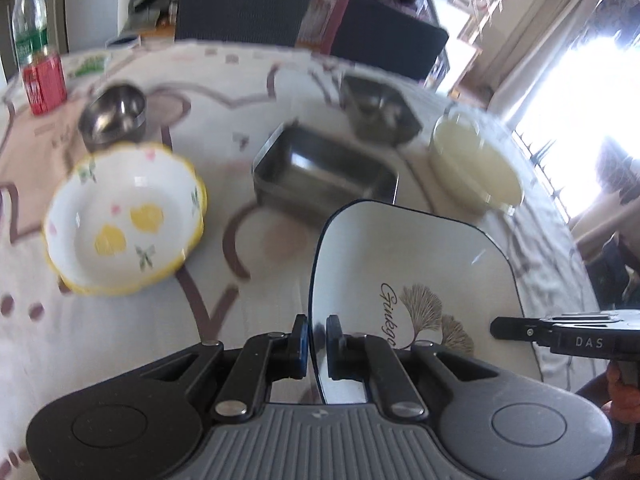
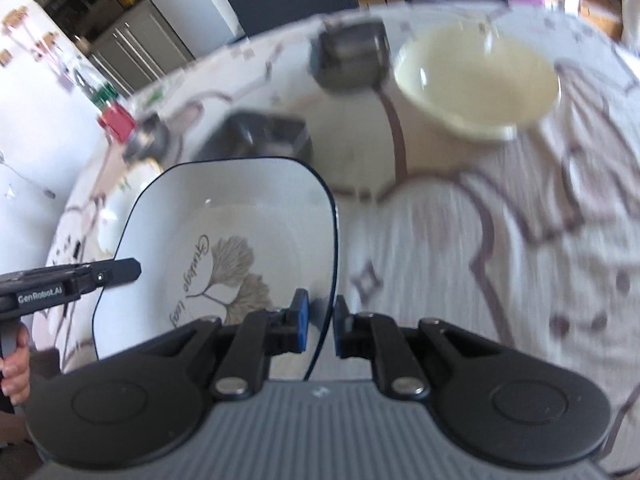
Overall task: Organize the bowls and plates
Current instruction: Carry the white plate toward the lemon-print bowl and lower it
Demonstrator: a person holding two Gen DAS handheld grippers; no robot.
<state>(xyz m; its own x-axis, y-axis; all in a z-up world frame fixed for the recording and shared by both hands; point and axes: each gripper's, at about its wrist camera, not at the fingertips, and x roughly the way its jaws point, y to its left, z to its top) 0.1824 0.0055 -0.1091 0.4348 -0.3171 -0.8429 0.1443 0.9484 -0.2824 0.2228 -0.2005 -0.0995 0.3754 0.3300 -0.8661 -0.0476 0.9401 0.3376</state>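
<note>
A white square plate [image 1: 412,264] with a dark rim and a ginkgo leaf print hangs above the table, held from both sides. My left gripper [image 1: 317,340] is shut on its left edge. My right gripper [image 2: 320,320] is shut on its right edge [image 2: 332,240]. Each gripper shows in the other's view: the right one [image 1: 520,330], the left one [image 2: 120,272]. On the table stand a flowered bowl with a yellow rim [image 1: 124,216], a cream bowl [image 2: 476,80], a steel rectangular tray [image 1: 324,172], a round steel bowl [image 1: 114,116] and a steel square dish [image 1: 380,110].
A patterned cloth [image 2: 480,240] covers the round table. A red can [image 1: 44,84] and a water bottle [image 1: 28,20] stand at the far left. Dark chairs [image 1: 240,8] sit behind the table. A hand [image 2: 16,364] grips the left tool's handle.
</note>
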